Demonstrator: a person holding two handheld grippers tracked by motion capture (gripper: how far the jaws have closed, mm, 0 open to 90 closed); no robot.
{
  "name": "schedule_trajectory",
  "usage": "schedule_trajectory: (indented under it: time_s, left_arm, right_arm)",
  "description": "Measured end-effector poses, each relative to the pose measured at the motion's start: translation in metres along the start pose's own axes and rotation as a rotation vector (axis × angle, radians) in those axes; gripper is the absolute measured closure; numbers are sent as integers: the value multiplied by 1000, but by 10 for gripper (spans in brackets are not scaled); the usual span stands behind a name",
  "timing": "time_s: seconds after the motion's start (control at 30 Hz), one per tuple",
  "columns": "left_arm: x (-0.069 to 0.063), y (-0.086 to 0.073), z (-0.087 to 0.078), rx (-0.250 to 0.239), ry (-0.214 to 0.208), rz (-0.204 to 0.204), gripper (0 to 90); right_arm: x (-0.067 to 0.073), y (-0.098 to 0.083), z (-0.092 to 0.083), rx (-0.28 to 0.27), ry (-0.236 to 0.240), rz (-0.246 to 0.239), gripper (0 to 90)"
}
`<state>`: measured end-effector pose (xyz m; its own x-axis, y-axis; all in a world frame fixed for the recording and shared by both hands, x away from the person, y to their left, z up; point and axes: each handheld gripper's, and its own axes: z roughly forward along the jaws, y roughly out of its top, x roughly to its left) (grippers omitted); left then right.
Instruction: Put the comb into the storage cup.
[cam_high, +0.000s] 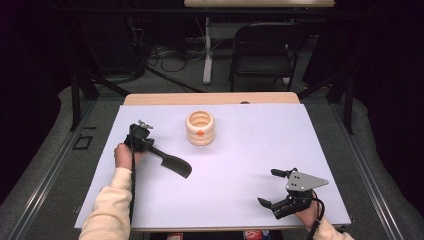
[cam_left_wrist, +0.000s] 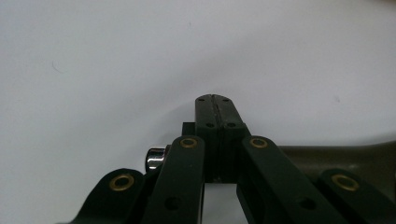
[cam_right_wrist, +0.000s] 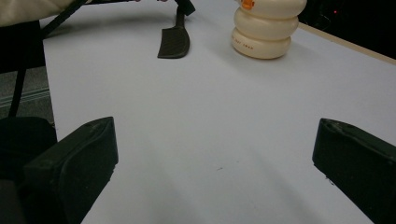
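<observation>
A black spatula (cam_high: 172, 164) lies across the white table top (cam_high: 240, 155), its flat blade pointing toward the middle. My left gripper (cam_high: 141, 136) is shut on its handle at the left side; in the left gripper view the jaws meet tightly (cam_left_wrist: 215, 100) and the dark handle (cam_left_wrist: 336, 156) runs off to the right. A cream ribbed round pot (cam_high: 200, 128) with an orange mark stands upright at the back centre. My right gripper (cam_high: 266, 187) rests near the front right, open and holding nothing. The right gripper view looks between its fingers toward the spatula blade (cam_right_wrist: 173, 42) and the pot (cam_right_wrist: 266, 28).
A wooden strip (cam_high: 210, 98) edges the table's far side. Beyond it stand a black folding chair (cam_high: 262, 50), a white table leg (cam_high: 207, 50) and cables on the floor. Black stand legs (cam_high: 80, 90) flank the left side.
</observation>
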<state>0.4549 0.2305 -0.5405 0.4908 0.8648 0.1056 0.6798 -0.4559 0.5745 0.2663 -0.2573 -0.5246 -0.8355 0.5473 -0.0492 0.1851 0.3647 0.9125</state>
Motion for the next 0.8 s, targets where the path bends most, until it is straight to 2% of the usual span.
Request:
schedule_trajectory:
  time_s: [0.33, 0.5, 0.8]
  left_arm:
    - [3, -6, -4, 11, -10, -6, 899]
    - [3, -10, -5, 32, -18, 6, 899]
    - [3, -14, -9, 31, -24, 6, 899]
  right_arm:
    - [0, 0, 1, -2, 2, 3, 0]
    - [-1, 0, 1, 1, 1, 4, 0]
    - [0, 0, 1, 0, 2, 5, 0]
